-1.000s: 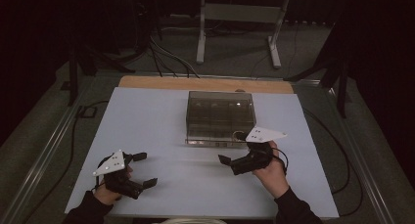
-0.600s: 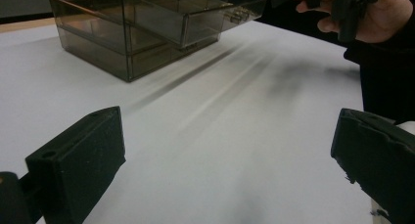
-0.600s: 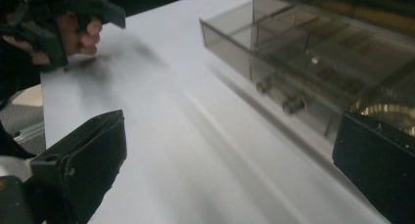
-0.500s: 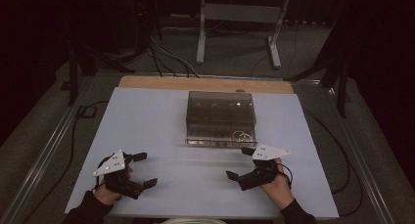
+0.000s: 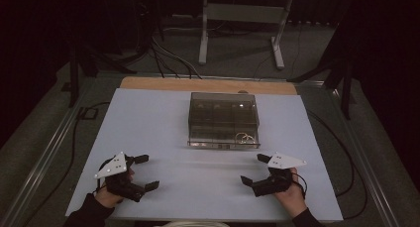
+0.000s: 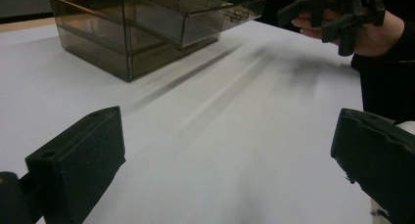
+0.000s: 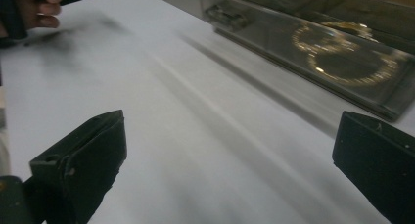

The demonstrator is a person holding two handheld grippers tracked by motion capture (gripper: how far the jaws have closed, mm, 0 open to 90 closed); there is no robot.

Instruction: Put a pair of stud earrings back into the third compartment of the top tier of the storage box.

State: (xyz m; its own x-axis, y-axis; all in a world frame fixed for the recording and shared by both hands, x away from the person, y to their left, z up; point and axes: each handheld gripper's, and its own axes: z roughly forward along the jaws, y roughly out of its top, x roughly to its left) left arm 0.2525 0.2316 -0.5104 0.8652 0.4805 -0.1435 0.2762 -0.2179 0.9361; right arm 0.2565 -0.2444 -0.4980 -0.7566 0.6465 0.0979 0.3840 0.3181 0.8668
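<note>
A smoky clear drawer box stands mid-table. Its bottom drawer is pulled slightly out at the front, with gold bracelets lying in its right end. My left gripper rests near the front left of the table, open, with nothing between its jaws. My right gripper is at the front right, also open and holding nothing, a short way in front of the box. The right gripper view looks along its own gripper at the drawer and the bracelets. The left gripper view looks past its gripper at the box and the right gripper.
The white table top has a wooden strip along its far edge. Cables and a metal stand lie on the dark floor behind. A cable runs down the left side of the table.
My right gripper has drawn back from the front of the box toward the near edge of the table and slightly right. The left gripper has stayed put.
</note>
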